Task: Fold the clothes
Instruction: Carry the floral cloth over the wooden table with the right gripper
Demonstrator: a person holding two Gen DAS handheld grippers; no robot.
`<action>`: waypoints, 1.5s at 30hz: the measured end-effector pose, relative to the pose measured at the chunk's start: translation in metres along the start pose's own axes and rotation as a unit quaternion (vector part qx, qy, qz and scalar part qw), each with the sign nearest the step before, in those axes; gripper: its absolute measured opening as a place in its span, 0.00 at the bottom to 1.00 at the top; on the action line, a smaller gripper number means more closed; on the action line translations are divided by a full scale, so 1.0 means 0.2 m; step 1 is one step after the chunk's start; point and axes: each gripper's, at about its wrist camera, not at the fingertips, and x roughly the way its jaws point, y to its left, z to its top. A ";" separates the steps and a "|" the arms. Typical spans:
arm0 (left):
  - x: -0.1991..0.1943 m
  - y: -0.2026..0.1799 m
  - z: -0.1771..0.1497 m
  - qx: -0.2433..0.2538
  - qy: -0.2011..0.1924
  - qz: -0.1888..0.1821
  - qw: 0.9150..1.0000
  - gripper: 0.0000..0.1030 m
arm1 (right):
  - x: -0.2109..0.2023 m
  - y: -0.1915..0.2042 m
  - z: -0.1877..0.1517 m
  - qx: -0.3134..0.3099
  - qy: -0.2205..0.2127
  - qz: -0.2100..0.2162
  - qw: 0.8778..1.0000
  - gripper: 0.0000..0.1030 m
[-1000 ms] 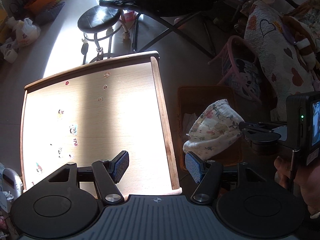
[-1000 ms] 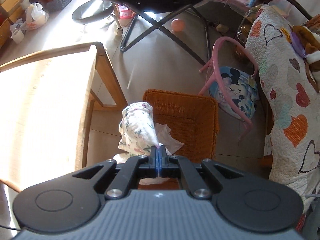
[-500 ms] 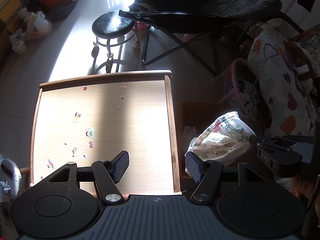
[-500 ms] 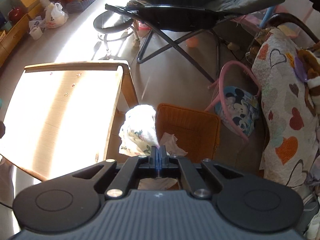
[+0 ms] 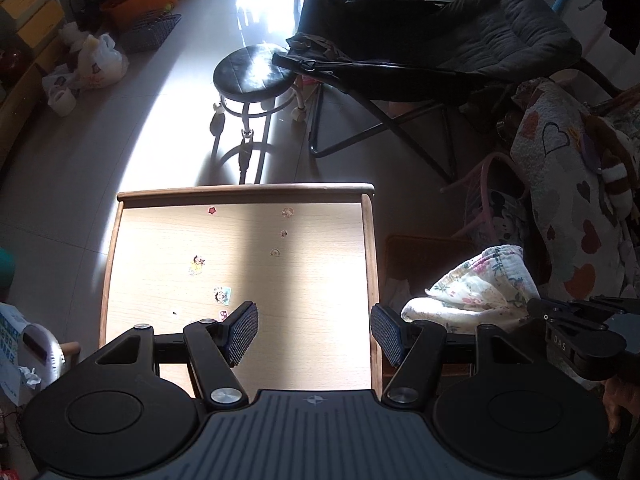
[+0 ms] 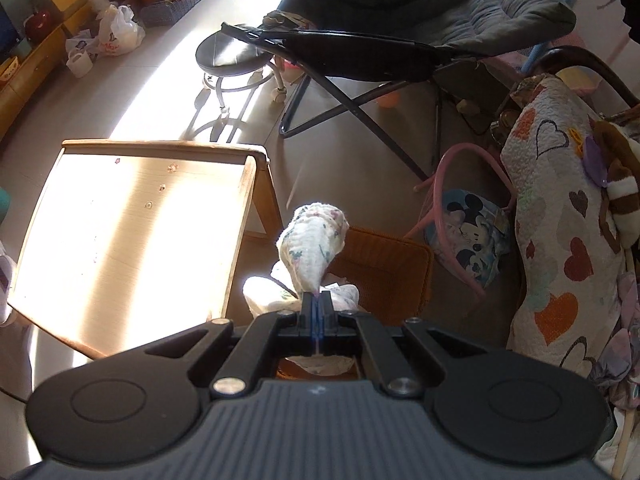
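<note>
Pinched shut on a fold of floral garment (image 6: pixel 314 236), the right gripper (image 6: pixel 317 304) holds the cloth bunched in the air above an orange wicker basket (image 6: pixel 384 268) that sits on the floor just beside a small wooden table (image 6: pixel 120 240). More pale cloth lies in the basket beneath it. Over the near edge of that table (image 5: pixel 240 248) the left gripper (image 5: pixel 314 330) hangs with its jaws spread wide and nothing between them; from its camera the garment (image 5: pixel 476 288) shows to the right, clamped by the right gripper's black frame (image 5: pixel 576 324).

Folding has barely begun, by the look of it. One piece is out of the basket but not yet on the table, whose sunlit top carries only small stickers; laying it flat, smoothing and folding all remain, and the basket seems to hold more.

Against the frames a second ago, both cameras now sit higher: the table looks smaller and shows all its far edge, the round stool (image 5: pixel 252 68) and folding lounge chair (image 5: pixel 460 40) are in full view, and the garment has risen well clear of the basket. The left jaws are just as wide as before.
</note>
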 end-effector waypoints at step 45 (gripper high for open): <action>-0.09 1.32 -0.17 0.045 -0.035 -0.041 0.998 0.63 | -0.41 1.31 0.29 0.006 -0.070 -0.021 0.997 0.01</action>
